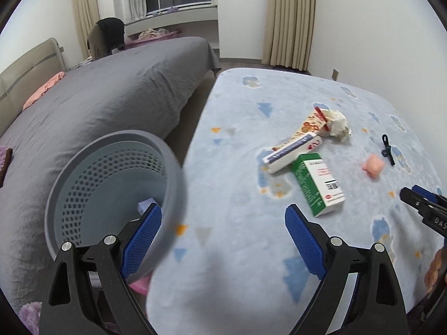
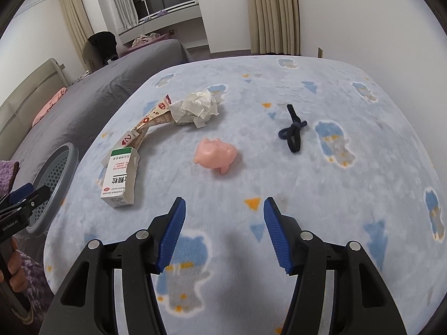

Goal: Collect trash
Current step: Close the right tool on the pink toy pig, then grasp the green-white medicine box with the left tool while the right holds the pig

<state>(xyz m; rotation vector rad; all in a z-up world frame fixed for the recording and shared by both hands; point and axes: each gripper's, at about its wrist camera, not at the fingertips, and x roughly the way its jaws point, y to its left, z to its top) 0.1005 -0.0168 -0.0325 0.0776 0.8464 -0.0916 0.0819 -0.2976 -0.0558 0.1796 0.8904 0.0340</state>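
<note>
Beyond the spread, empty right gripper (image 2: pixel 223 223) lies the medicine box (image 2: pixel 120 178), leftward.

on the blue patterned blanket (image 2: pixel 279 184): one green and white medicine box (image 2: pixel 119 178), one crumpled paper wad (image 2: pixel 197 107), one pink pig toy (image 2: pixel 216 155), one dark hair tie (image 2: pixel 293 131), one perforated grey bin (image 1: pixel 111 192).

Fleecy blanket (image 2: pixel 279 83), perforated plastic basket (image 1: pixel 92 181), crumpled paper (image 2: pixel 197 107)
</note>
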